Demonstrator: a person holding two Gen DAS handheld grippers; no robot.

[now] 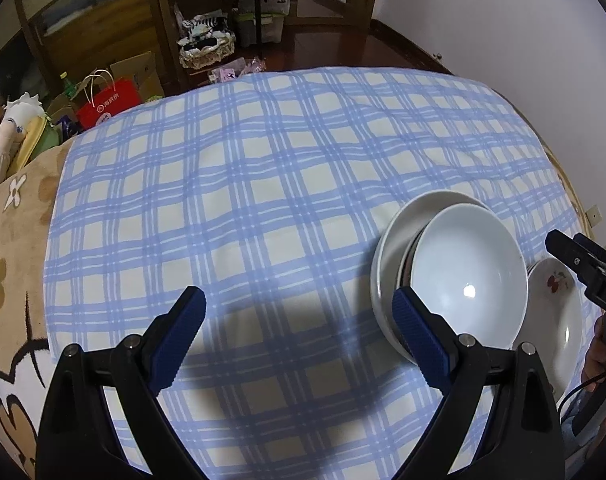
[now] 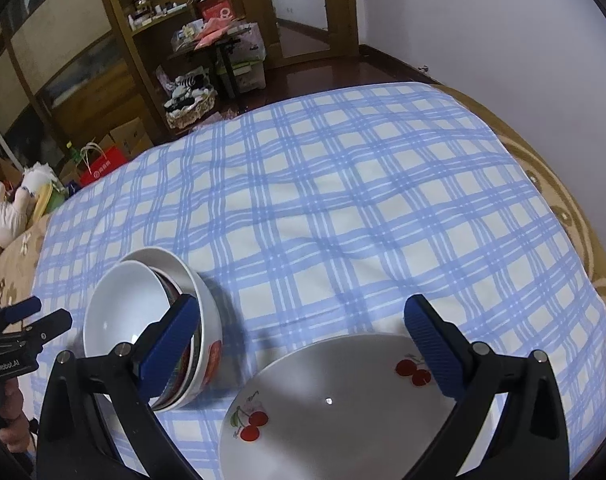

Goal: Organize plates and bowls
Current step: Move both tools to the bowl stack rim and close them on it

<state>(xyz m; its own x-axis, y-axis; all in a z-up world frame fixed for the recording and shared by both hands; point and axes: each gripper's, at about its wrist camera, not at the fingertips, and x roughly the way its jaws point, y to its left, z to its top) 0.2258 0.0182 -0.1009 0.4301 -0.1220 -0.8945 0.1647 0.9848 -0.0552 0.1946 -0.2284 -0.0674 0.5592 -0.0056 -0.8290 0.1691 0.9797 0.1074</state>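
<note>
Directly beneath the spread, empty right tongs lay the round white cherry-printed plate, with the tilted stack of white ceramic bowls just leftward, beside the equally spread, empty left tongs.

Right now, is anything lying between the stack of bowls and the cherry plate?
Nothing but a narrow strip of checked cloth. The right wrist view shows the bowls and plate apart, side by side.
</note>
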